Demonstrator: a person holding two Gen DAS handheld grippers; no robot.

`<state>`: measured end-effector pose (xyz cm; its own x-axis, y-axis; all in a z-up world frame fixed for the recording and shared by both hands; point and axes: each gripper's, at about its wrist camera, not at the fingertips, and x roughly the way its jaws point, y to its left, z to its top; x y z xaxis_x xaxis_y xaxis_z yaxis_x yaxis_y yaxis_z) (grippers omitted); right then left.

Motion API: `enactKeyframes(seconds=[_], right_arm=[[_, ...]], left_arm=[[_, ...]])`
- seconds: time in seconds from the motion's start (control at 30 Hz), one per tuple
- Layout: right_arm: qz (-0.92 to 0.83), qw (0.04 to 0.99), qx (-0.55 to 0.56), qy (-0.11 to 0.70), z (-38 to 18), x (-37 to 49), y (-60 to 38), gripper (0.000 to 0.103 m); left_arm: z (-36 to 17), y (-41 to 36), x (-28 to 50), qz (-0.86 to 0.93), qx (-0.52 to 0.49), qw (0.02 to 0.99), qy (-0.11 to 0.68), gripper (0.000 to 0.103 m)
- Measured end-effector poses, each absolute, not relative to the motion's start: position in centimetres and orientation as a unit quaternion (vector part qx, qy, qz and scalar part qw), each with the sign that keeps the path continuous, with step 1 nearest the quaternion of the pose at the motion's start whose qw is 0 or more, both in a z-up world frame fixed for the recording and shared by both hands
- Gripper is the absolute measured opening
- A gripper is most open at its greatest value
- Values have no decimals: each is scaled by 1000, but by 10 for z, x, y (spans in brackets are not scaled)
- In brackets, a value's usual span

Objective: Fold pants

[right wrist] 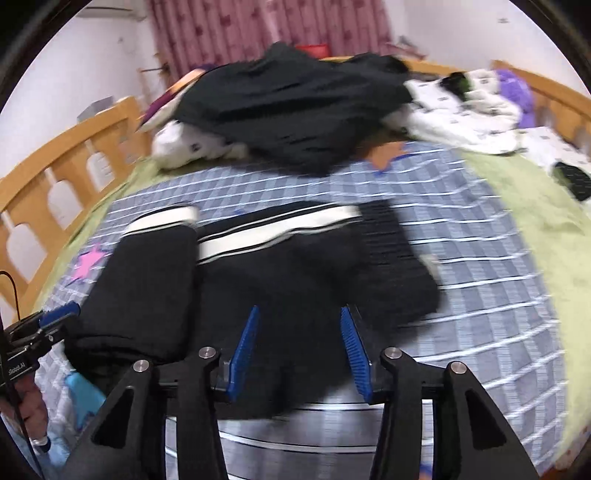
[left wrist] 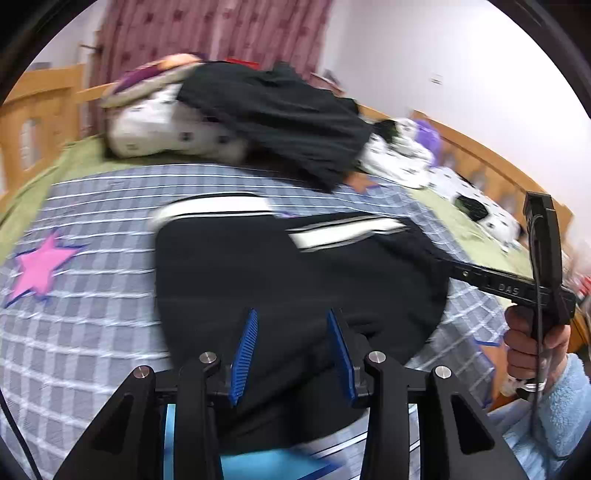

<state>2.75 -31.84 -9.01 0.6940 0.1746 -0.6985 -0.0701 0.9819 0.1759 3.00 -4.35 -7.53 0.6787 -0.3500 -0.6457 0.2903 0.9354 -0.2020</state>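
Black pants (left wrist: 258, 273) with white side stripes lie partly folded on the checked bedspread (left wrist: 92, 295); they also show in the right wrist view (right wrist: 258, 280). My left gripper (left wrist: 291, 317) is open just above the near edge of the pants, nothing between its blue pads. My right gripper (right wrist: 299, 314) is open over the pants' near edge, empty. The right gripper's body shows at the right of the left wrist view (left wrist: 539, 266), held by a hand. The left gripper shows at the left edge of the right wrist view (right wrist: 44, 325).
A heap of dark clothes (right wrist: 295, 114) and white spotted bedding (right wrist: 465, 110) lies at the far side of the bed. A wooden bed rail (right wrist: 55, 177) runs along the left. A green blanket (right wrist: 524, 221) lies to the right. Pink curtains (right wrist: 258, 33) hang behind.
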Motion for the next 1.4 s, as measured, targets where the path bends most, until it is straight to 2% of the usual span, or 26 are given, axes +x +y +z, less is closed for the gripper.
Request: enactKeyframes(seconds=[0.27,0.43,0.5,0.6,0.63,0.7,0.77,0.9,1.1,1.23,1.4], right_arm=[[139,871,132,452,-125,68,-244,48],[152,847,129,493,-154,84,-211,48],[158,843,143,494,-160,88,-209,47],[172,832,164,502,-166,94,-212,39],[179,831,159,503,-165,96,-211,24],[197,838,146,488,-153,95,-213,18],[203,858,132,454,-129,89,-218,17],[214,887,109,393,-83,70,-235,17],[161,929,79,323,-41,51,-295,17],[99,939,97,315,-49,50,-357,17],[10,909,70,412,-114,59,-391,16]], left_arm=[[-116,40,16,-140,-85,887,432,37],[-138,32,1,-184,-83,873,444,37],[-145,22,2,-197,-88,870,443,52],[-157,11,9,-205,-117,864,445,55],[-161,8,12,-202,-124,863,446,55],[-166,-1,17,-185,-120,870,442,55],[-165,-8,17,-173,-108,878,433,55],[-163,-26,18,-150,-71,888,428,63],[-156,-53,15,-176,-47,886,427,63],[-155,-64,16,-206,-51,880,426,65],[-153,-82,14,-219,-24,875,431,66]])
